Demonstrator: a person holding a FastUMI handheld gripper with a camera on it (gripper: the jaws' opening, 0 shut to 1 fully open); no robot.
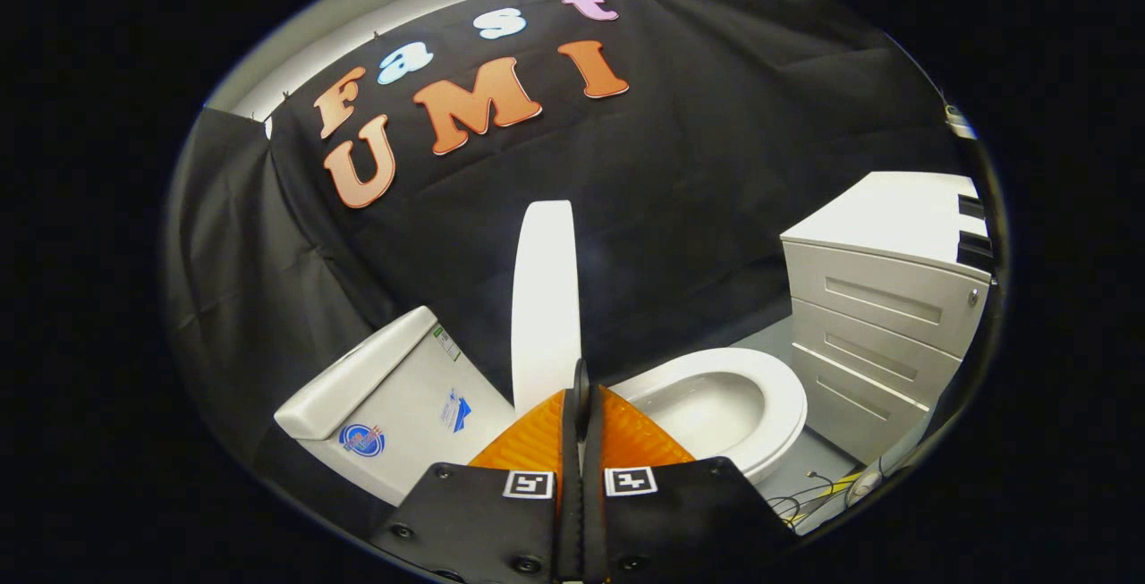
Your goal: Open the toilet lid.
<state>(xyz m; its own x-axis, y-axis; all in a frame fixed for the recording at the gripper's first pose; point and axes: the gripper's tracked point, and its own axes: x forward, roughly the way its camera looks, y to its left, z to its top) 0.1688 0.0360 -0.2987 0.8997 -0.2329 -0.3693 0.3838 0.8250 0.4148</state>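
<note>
White lid [544, 298] stands upright beyond closed claw [580, 387].

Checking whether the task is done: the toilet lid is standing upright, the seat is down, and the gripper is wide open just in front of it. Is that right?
Not quite. The gripper view shows the gripper shut, fingers pressed together with nothing between them, not wide open. The rest holds: the lid stands upright just ahead of it and the seat is down.
</note>
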